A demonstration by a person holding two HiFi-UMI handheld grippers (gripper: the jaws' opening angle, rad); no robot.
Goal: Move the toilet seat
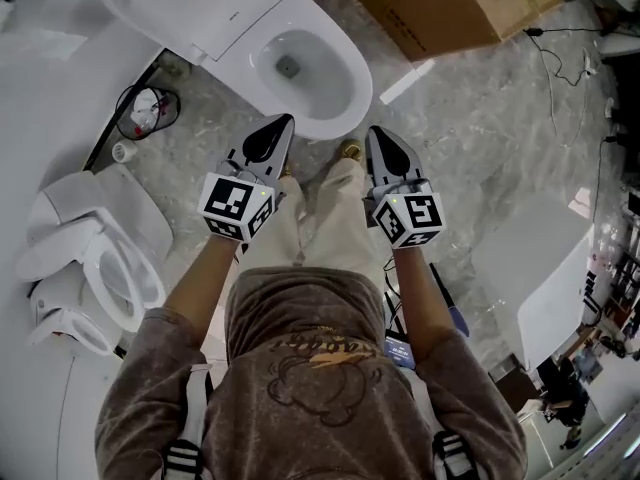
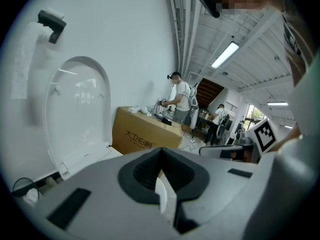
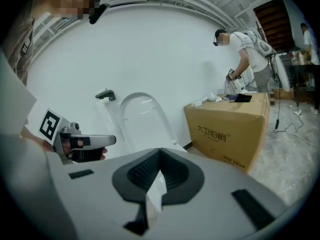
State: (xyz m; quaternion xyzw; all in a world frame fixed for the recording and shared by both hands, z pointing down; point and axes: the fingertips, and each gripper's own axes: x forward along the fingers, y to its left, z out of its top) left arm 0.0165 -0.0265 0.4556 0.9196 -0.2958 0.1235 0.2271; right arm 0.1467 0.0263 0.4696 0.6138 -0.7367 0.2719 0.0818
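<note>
Although both tools point at the toilet (image 1: 335, 108) in the upper centre of the head view, neither touches it. The left gripper (image 1: 283, 123) and the right gripper (image 1: 375, 133) hover side by side above the person's legs, near the bowl's front rim, each with its fingers clenched on nothing. The toilet seat (image 1: 190, 3) stands raised at the upper left of that frame, leaning back toward the white wall. Both gripper views show it upright ahead, beside a cardboard box (image 1: 440, 3). Whether a second ring lies flat on the bowl I cannot tell. By my reading the task has hardly begun: the reach, the grip on the seat's edge and the swing are all left to do, and the fingers must part first.
</note>
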